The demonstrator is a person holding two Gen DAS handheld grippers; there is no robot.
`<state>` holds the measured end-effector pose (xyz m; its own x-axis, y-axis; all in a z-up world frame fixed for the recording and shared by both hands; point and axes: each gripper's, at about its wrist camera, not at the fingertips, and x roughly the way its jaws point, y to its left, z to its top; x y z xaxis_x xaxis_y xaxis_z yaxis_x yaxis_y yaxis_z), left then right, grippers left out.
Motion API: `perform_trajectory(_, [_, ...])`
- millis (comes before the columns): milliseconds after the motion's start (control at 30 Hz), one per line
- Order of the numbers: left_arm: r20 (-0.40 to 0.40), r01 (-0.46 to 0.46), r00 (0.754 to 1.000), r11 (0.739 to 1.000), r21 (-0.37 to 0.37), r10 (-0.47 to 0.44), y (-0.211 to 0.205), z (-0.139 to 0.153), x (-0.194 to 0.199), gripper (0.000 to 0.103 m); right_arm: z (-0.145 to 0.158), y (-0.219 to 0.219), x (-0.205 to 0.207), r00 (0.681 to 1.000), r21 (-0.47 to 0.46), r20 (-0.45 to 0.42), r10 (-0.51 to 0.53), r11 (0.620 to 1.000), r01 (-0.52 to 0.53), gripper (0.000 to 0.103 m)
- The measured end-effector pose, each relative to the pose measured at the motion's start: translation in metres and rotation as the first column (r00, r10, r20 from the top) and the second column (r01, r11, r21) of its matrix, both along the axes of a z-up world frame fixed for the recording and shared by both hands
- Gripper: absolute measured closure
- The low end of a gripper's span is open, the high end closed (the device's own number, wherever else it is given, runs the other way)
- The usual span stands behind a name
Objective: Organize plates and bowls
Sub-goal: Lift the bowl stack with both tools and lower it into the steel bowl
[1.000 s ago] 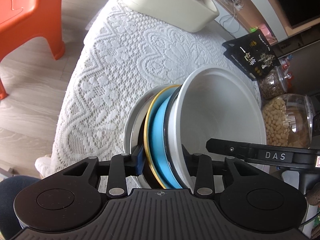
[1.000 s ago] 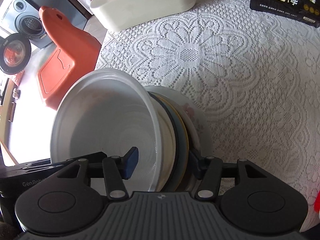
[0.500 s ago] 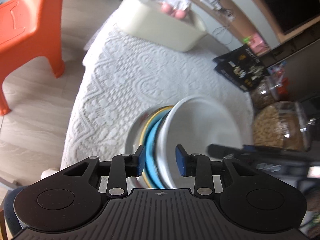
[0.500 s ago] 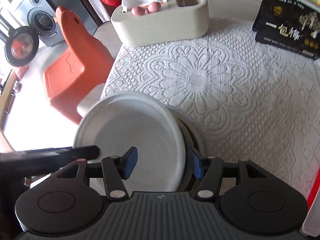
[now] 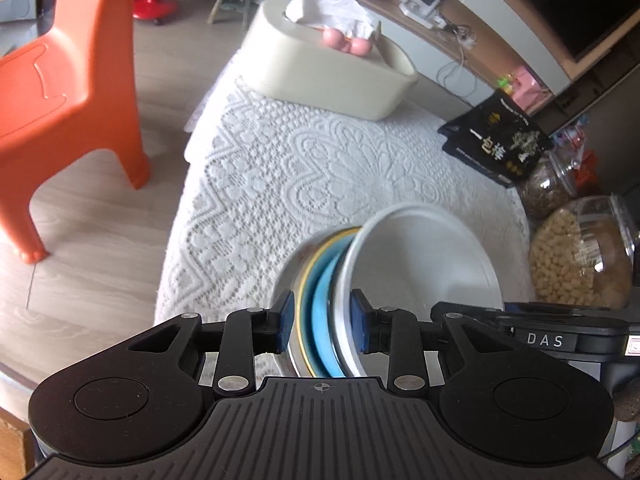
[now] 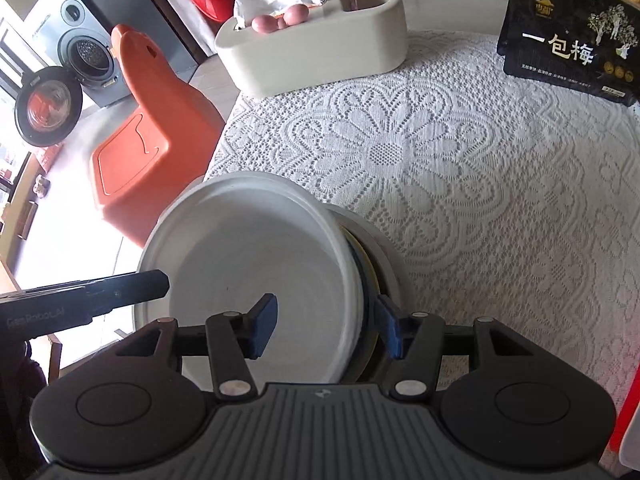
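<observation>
White lace covers the bench (image 6: 460,152); at six o'clock my left tool (image 5: 322,322) and right tool (image 6: 326,326) each clamp opposite rims of the nested stack of plates and bowls (image 5: 420,256), lifted and tilted, so nothing slides apart.

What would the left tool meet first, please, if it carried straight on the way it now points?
The stack of dishes is already between its fingers, so it would go deeper onto the stack; beyond that lies the lace tablecloth, though depth is unclear.

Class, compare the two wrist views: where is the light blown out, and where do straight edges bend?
Right wrist view: daylight overexposes the floor at left beside the orange chair. Left wrist view: evenly lit, yet the TV shelf curves from fisheye distortion. Both: the stack of plates and bowls stays sharp.
</observation>
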<state>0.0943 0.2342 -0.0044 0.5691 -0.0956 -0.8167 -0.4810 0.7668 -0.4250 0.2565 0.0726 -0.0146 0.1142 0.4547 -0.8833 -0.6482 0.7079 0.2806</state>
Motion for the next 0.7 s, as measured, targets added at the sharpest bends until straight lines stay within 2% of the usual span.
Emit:
perform_trajectory(133, [0.000, 0.044, 0.999, 0.998, -0.034, -0.044, -0.008, -0.008, 0.005, 0.069, 0.003, -0.008, -0.006, 0.999, 0.066, 0.031, 0.010, 0.998, -0.012, 0.051])
perform_trajectory(233, [-0.005, 0.052, 0.999, 0.999, -0.015, -0.052, -0.013, -0.008, 0.005, 0.069, 0.003, -0.011, -0.012, 0.997, 0.091, 0.074, 0.016, 0.996, -0.023, 0.051])
perform_trajectory(433, [0.007, 0.032, 0.999, 0.997, -0.070, -0.032, -0.004, -0.008, 0.003, 0.069, 0.009, -0.017, -0.009, 0.996, 0.135, 0.083, 0.025, 0.990, -0.036, 0.051])
perform_trajectory(567, [0.028, 0.027, 0.999, 0.997, -0.076, -0.025, -0.003, -0.001, 0.000, 0.069, 0.017, -0.015, -0.009, 0.995, 0.167, 0.093, 0.032, 0.985, -0.047, 0.051])
perform_trajectory(700, [0.030, 0.026, 0.999, 0.998, -0.059, -0.025, -0.007, 0.001, 0.000, 0.069, 0.017, -0.009, -0.013, 0.991, 0.156, 0.129, 0.031, 0.986, -0.051, 0.051])
